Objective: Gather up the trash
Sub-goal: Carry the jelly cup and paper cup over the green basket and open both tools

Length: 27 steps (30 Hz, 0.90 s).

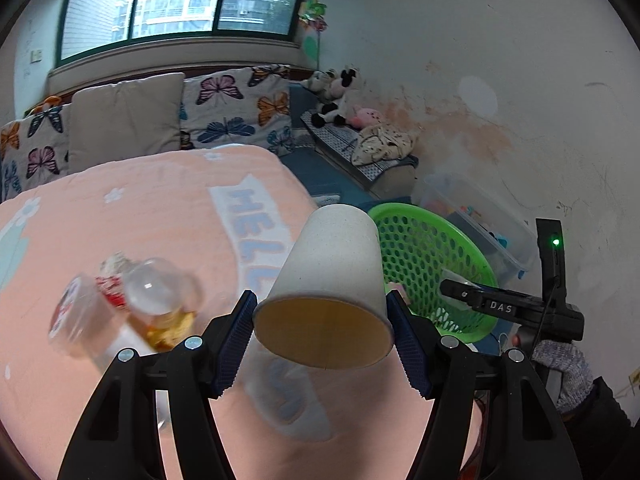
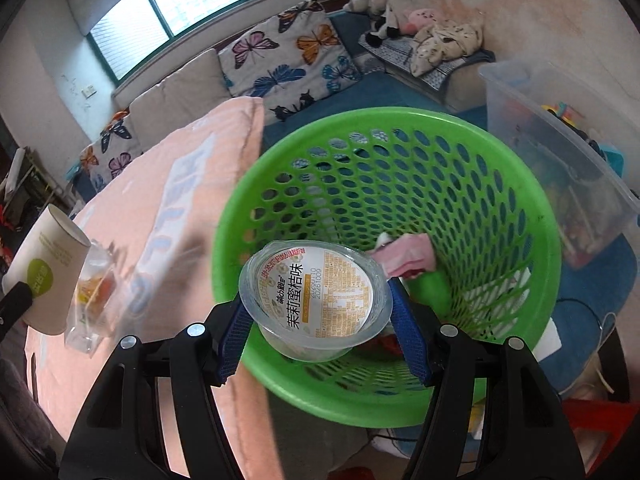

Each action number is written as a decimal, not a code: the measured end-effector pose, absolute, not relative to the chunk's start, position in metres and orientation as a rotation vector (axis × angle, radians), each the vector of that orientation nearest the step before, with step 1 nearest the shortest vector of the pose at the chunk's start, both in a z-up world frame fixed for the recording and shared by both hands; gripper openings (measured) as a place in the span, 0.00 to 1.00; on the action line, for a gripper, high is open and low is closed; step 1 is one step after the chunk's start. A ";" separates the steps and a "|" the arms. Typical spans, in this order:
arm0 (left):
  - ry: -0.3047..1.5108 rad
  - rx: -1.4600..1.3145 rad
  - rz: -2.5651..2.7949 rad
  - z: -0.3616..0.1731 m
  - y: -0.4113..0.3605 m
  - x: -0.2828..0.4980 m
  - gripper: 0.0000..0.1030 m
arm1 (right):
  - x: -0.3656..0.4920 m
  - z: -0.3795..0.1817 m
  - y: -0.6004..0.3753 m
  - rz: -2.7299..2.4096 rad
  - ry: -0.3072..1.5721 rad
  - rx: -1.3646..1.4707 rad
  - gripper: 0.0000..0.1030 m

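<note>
Now jelly cup (image 2: pixel 318 304) sits between right jaws over basket (image 2: pixel 520 208)

daylight comes through a wide green-framed window (image 1: pixel 180 4) far ahead of the tongs. below it butterfly-print cushions (image 1: pixel 240 106) line a sofa. a stained white wall (image 1: pixel 480 80) rises to the right, with plush toys (image 1: pixel 336 96) in the corner.

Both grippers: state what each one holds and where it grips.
Left gripper clamps a paper cup by its side walls near the open rim. Right gripper clamps a clear plastic jelly cup across its rim.
</note>
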<state>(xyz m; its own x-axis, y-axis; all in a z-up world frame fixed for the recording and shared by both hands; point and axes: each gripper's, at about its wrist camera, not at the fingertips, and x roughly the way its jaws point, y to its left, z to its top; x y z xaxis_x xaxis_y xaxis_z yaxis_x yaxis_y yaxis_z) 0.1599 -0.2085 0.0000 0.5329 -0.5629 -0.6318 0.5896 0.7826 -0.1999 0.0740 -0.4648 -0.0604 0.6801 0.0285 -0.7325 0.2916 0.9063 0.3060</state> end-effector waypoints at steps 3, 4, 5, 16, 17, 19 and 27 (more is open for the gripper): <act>0.747 0.054 -0.707 -0.001 -0.224 0.160 0.62 | 0.073 -0.062 -0.471 -0.158 0.812 0.431 0.71; 0.749 0.061 -0.713 -0.001 -0.230 0.160 0.62 | 0.072 -0.062 -0.473 -0.160 0.809 0.433 0.72; 0.750 0.067 -0.718 -0.001 -0.235 0.159 0.62 | 0.071 -0.062 -0.474 -0.163 0.808 0.435 0.72; 0.796 0.132 -0.765 -0.018 -0.288 0.166 0.63 | 0.045 -0.058 -0.484 -0.213 0.782 0.386 0.75; 0.800 0.138 -0.767 -0.019 -0.292 0.167 0.63 | 0.042 -0.058 -0.484 -0.218 0.780 0.379 0.75; 0.809 0.149 -0.773 -0.023 -0.301 0.168 0.63 | 0.035 -0.059 -0.485 -0.228 0.777 0.367 0.76; 0.836 0.193 -0.791 -0.033 -0.332 0.167 0.65 | 0.014 -0.062 -0.495 -0.239 0.759 0.386 0.76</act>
